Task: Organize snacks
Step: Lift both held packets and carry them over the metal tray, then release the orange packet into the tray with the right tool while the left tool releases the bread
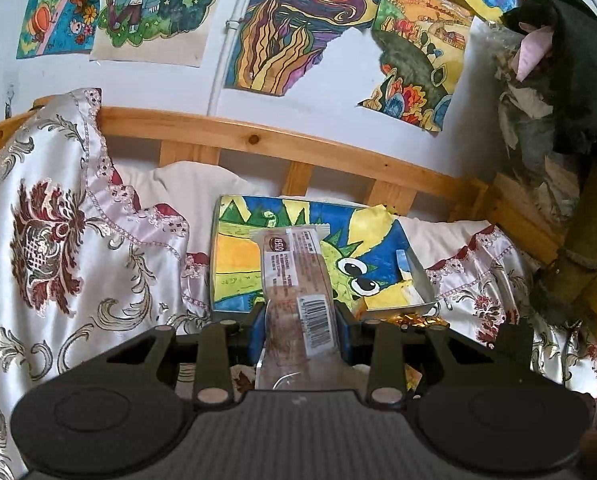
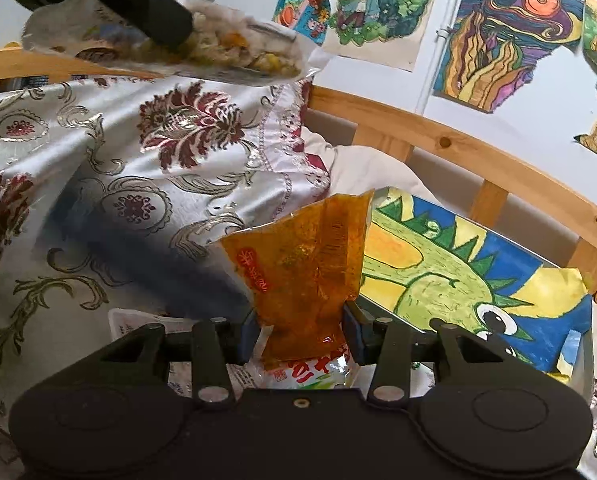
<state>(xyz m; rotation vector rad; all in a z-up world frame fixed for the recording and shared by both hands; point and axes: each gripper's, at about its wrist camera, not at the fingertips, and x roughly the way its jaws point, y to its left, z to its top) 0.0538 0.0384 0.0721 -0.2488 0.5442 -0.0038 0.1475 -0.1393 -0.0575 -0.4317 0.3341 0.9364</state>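
The scene is a bed [image 1: 78, 280] spread with a shiny white cloth [image 2: 138, 184] woven with dark red flowers and silver scrolls. A pale wooden rail [image 1: 258, 136] runs along its far side, against a white wall [image 1: 158, 84] hung with bright hand-coloured drawings [image 1: 298, 28]. A flat box [image 1: 250, 272] covered in a green dinosaur drawing lies on the bed near the rail.

The left gripper [image 1: 298, 320] has its jaws clenched on a long clear snack packet [image 1: 294, 280] with a barcode label, held up in front of the box. The right gripper [image 2: 298, 336] has its jaws grasping an orange crinkled snack bag [image 2: 298, 264], held just left of the box, with other packets [image 2: 138, 324] lying on the cloth beneath.
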